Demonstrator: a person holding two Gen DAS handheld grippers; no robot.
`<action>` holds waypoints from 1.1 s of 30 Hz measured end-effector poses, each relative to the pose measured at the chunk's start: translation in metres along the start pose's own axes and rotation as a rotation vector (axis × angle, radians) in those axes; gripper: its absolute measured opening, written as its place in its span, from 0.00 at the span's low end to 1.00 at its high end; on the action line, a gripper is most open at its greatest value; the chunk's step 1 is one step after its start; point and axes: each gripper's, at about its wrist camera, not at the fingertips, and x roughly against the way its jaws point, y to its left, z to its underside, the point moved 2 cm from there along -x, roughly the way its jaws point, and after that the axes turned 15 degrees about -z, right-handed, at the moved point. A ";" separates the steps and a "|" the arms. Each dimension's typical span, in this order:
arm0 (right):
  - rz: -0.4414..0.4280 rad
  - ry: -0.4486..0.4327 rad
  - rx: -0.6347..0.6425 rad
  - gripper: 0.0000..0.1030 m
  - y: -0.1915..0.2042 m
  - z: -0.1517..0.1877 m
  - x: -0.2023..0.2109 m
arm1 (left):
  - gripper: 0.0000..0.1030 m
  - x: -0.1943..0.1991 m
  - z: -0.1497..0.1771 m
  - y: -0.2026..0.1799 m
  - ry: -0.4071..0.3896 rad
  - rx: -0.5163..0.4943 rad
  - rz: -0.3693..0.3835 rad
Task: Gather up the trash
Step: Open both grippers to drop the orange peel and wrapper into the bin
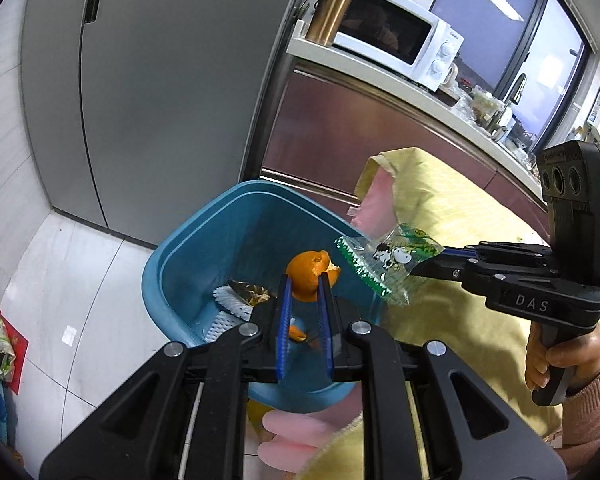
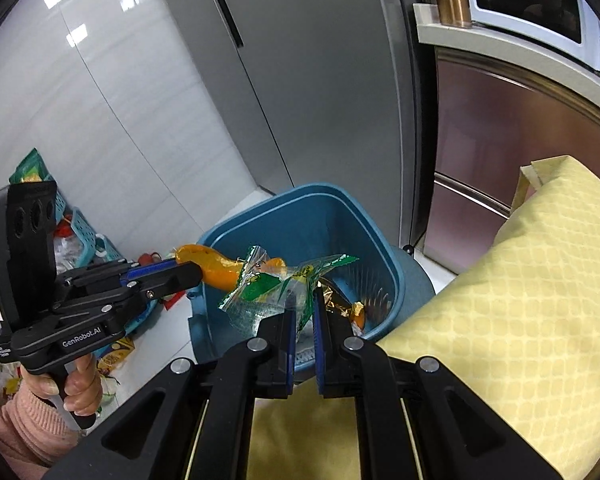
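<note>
Left wrist view: my left gripper (image 1: 305, 280) jaws pinch orange peel (image 1: 309, 276) over the blue bin (image 1: 204, 236); right gripper (image 2: 302, 300) jaws clamp a green wrapper (image 2: 268, 284) above it, both poised for dropping in

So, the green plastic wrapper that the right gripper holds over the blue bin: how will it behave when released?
The green wrapper looks thin and crinkled, so probably floppy and very light. It may flutter rather than drop straight into the blue bin. The glossy film could also cling to the right gripper, whose jaws pinch it.
</note>
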 end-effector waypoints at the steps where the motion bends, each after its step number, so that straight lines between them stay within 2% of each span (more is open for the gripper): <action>1: 0.002 0.009 0.000 0.07 -0.001 -0.001 -0.004 | 0.13 -0.001 0.000 0.000 0.002 0.000 -0.002; 9: 0.017 0.054 -0.014 0.07 -0.009 -0.004 -0.023 | 0.13 -0.025 -0.001 -0.003 0.039 0.002 -0.016; 15: 0.029 0.083 -0.023 0.12 -0.014 -0.003 -0.032 | 0.14 -0.045 0.002 -0.006 0.089 0.016 -0.002; 23: 0.036 0.084 -0.028 0.13 -0.012 -0.001 -0.033 | 0.14 -0.059 0.007 -0.008 0.118 0.034 0.003; 25: 0.036 0.078 -0.033 0.18 -0.013 0.001 -0.031 | 0.18 -0.056 0.007 -0.009 0.112 0.032 0.002; 28: 0.029 0.068 -0.034 0.20 -0.015 0.002 -0.028 | 0.21 -0.048 0.007 -0.013 0.090 0.022 -0.005; 33: 0.012 0.040 -0.045 0.23 -0.014 0.005 -0.017 | 0.33 -0.032 0.006 -0.021 0.050 -0.001 -0.016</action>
